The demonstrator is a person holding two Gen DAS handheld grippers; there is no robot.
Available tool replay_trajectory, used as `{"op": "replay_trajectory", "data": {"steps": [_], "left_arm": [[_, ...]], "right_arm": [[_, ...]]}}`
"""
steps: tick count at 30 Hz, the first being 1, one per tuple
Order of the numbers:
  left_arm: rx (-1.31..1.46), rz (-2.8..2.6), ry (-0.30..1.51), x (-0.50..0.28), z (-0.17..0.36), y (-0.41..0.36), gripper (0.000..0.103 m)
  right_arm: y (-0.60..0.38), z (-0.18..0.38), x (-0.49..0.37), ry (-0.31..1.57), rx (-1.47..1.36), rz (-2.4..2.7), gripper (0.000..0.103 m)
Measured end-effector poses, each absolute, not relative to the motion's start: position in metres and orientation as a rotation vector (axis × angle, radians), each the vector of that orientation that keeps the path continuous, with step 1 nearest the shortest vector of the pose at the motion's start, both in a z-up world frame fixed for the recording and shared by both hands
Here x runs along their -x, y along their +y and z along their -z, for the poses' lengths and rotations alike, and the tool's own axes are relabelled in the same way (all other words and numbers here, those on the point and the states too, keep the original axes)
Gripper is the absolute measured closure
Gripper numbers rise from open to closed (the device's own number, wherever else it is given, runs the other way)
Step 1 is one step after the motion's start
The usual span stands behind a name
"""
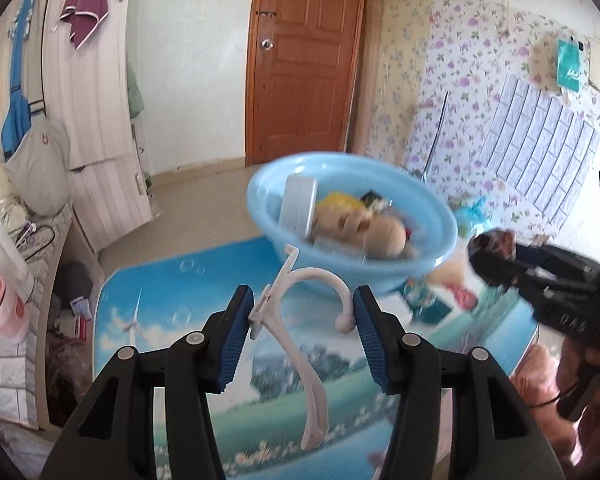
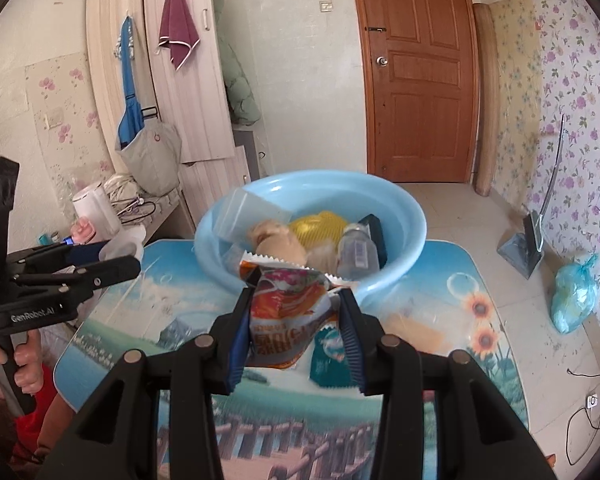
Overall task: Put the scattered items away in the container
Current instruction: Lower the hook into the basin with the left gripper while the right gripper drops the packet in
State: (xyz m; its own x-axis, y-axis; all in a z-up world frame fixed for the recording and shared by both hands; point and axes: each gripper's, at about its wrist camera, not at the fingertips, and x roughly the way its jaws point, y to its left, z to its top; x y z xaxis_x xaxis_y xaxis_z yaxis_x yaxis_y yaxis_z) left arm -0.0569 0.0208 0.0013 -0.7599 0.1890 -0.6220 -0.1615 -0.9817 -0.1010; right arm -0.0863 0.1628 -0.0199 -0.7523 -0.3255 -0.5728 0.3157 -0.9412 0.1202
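The blue basin (image 2: 414,220) sits centre frame at the far end of the bench (image 2: 452,304), already holding several items. The right claw (image 2: 296,320) pinches an orange snack packet (image 2: 288,312) just short of its rim, ready to drop in. The left claw (image 1: 302,320) grips a white plastic hook (image 1: 300,320) across its curve, low centre, likely headed there too

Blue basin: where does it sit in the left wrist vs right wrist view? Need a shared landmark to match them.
Left wrist: the blue basin sits right of centre, just beyond the white plastic hook clamped in the left gripper.
Right wrist: centre frame, rim directly behind the snack packet held by the right gripper.
Shared landmark: the brown wooden door behind the basin in both views.
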Motion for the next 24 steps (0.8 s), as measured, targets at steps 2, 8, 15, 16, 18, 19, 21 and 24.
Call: {"op": "replay_trajectory", "data": {"steps": [2,8,15,16,18,19,21,24], "left_arm": [[0.971,-2.773,-0.070,0.065,-0.006,0.026,0.052],[0.954,-2.724,-0.025,0.100,-0.009,0.054,0.052],[0.935,-2.692,0.007,0.137,-0.011,0.076,0.052],[0.927,-2.689,0.005,0.143,-0.012,0.079,0.052],[0.921,-2.688,-0.008,0.152,-0.012,0.081,0.051],[0.920,-2.686,-0.019,0.157,-0.012,0.083,0.051],[0.923,-2.675,-0.026,0.164,-0.009,0.085,0.051],[0.936,-2.670,-0.030,0.172,-0.004,0.086,0.051]], "right_arm": [[0.163,0.020,0.093,-0.029,-0.869,2.657,0.063],[0.168,0.025,0.118,-0.045,-0.870,2.659,0.063],[0.177,0.030,0.152,-0.055,-0.888,2.682,0.063],[0.178,0.030,0.156,-0.053,-0.888,2.683,0.063],[0.180,0.031,0.165,-0.053,-0.890,2.688,0.063],[0.180,0.031,0.170,-0.055,-0.895,2.686,0.063],[0.180,0.032,0.176,-0.057,-0.903,2.683,0.063],[0.180,0.035,0.184,-0.059,-0.903,2.696,0.063]]}}
